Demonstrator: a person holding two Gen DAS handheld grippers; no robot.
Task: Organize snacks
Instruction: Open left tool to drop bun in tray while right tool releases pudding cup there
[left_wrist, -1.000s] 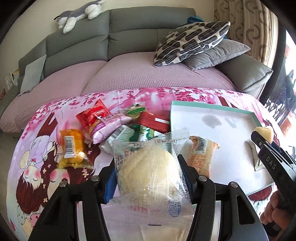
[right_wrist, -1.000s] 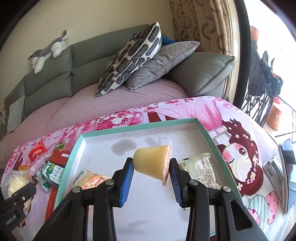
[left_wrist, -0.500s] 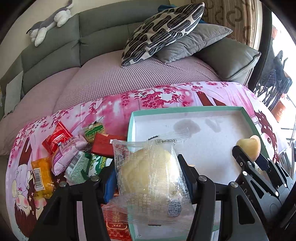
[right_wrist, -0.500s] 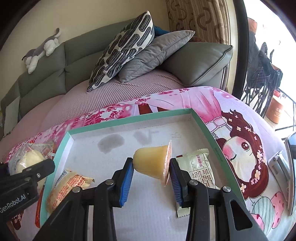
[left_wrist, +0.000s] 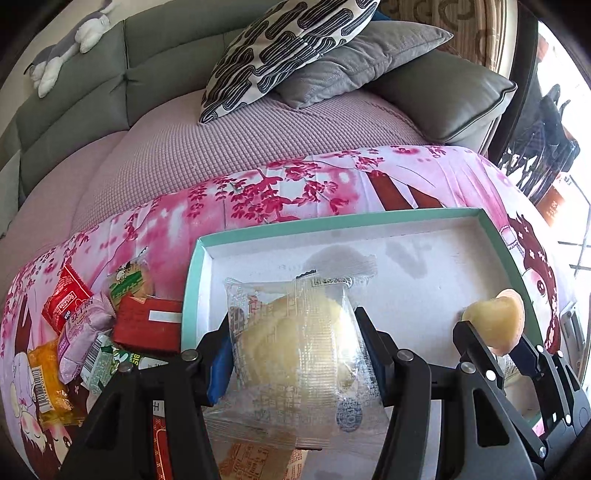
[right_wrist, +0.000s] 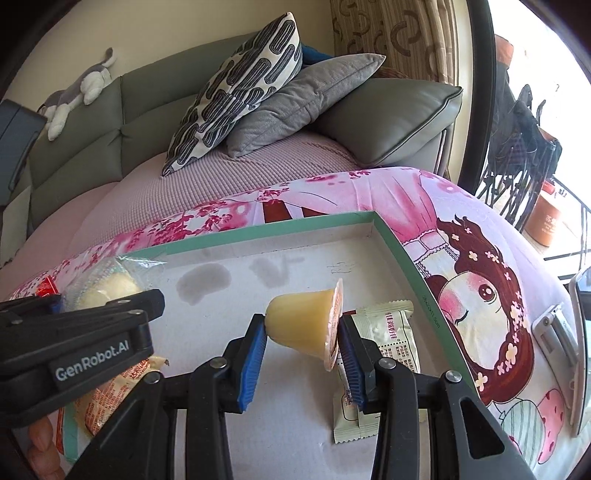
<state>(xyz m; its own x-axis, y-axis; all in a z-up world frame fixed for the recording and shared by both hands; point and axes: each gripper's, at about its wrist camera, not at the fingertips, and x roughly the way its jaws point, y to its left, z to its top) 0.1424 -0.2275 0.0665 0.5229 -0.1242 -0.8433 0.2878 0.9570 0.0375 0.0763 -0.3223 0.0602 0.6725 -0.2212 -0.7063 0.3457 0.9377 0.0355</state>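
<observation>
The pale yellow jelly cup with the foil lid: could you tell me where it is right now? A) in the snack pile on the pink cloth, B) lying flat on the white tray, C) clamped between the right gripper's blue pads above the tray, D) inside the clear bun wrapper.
C: the pale yellow jelly cup sits tipped sideways between the right gripper pads, above the white teal-rimmed tray.

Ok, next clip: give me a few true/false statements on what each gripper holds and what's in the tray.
1. The left gripper clamps a bun in a clear wrapper. True.
2. The right gripper is empty. False: it clamps a yellow jelly cup, lying sideways between the pads.
3. The teal-rimmed tray holds nothing. False: a pale green packet and an orange-printed packet lie in it.
4. Loose snacks lie on the pink cloth beside the tray. True, among them a red box.
</observation>
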